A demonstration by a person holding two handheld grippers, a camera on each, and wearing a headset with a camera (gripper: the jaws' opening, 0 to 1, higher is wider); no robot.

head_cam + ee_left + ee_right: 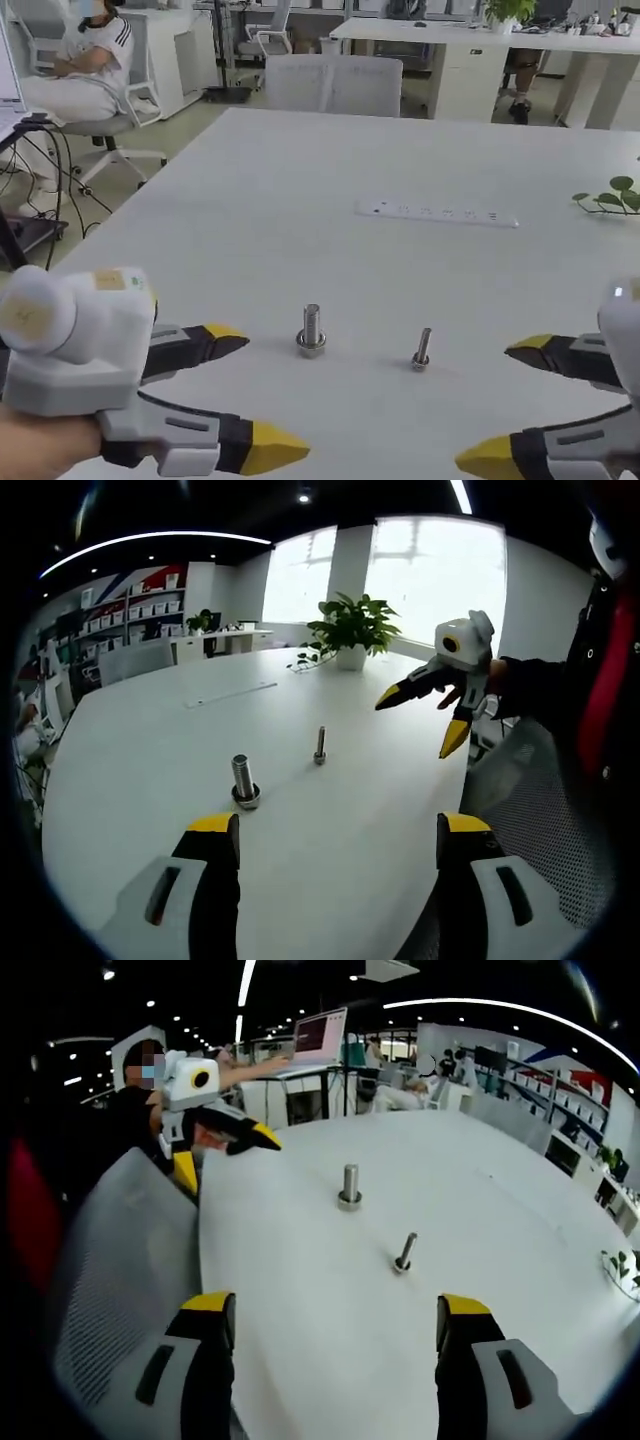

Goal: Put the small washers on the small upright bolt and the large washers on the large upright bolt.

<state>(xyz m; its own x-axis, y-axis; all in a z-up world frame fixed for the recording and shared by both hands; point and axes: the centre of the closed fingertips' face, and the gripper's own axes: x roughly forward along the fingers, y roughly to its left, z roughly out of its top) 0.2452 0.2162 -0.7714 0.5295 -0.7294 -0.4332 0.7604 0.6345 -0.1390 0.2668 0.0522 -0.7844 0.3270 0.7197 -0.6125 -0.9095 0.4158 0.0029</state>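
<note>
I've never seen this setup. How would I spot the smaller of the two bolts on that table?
Start at the big white table and find the long white power strip lying on it. Nearer the person stand two upright bolts side by side. The small bolt is the right-hand one in the head view, thinner and shorter than the large bolt.

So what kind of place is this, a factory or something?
More likely an open-plan office: a long white table with a power strip on it, an office chair at its far end, more desks beyond, and a potted plant.
</note>
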